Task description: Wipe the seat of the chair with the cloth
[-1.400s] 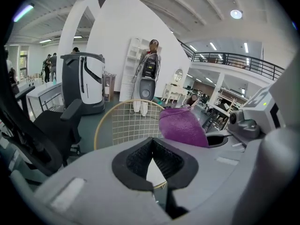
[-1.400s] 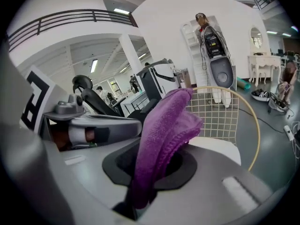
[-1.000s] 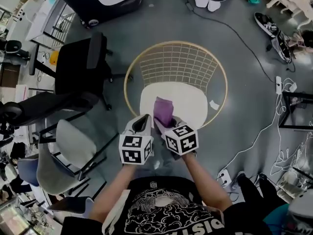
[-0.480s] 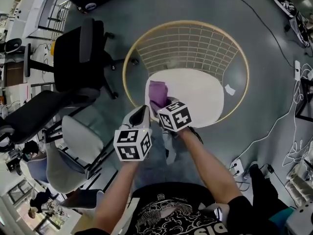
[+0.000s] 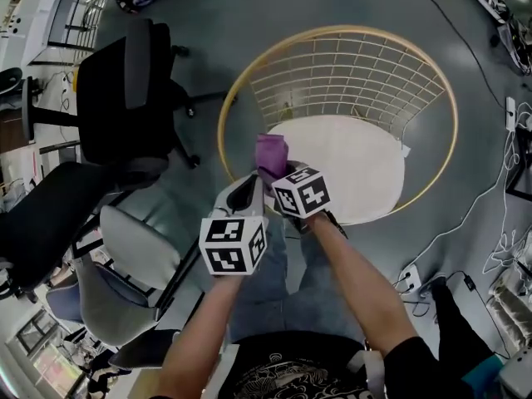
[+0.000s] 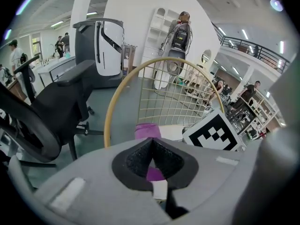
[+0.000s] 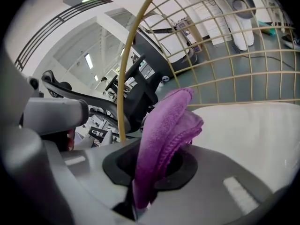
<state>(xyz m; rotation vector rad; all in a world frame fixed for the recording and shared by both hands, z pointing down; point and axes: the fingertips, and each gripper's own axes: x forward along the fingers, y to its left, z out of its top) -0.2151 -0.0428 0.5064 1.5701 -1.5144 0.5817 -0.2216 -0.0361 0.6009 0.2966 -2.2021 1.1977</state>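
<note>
A round wire chair with a gold rim (image 5: 229, 106) carries a white seat pad (image 5: 357, 169). My right gripper (image 5: 276, 173) is shut on a folded purple cloth (image 5: 271, 153), which sits at the seat's left front edge. In the right gripper view the cloth (image 7: 164, 130) rises out of the jaws, with the seat (image 7: 253, 135) to its right. My left gripper (image 5: 243, 194) is shut with nothing in it. It hangs just left of the right one, off the seat. From the left gripper view the cloth (image 6: 147, 131) shows ahead beside the right gripper's marker cube (image 6: 216, 134).
Black office chairs (image 5: 125, 90) stand left of the wire chair, and a grey chair (image 5: 137, 248) stands nearer to me. Cables (image 5: 499, 223) and a power strip (image 5: 409, 278) lie on the grey floor at right. My legs are just in front of the seat.
The right gripper has carried the cloth leftward across the seat's front, from the middle to the left edge. The left gripper stayed beside it.
</note>
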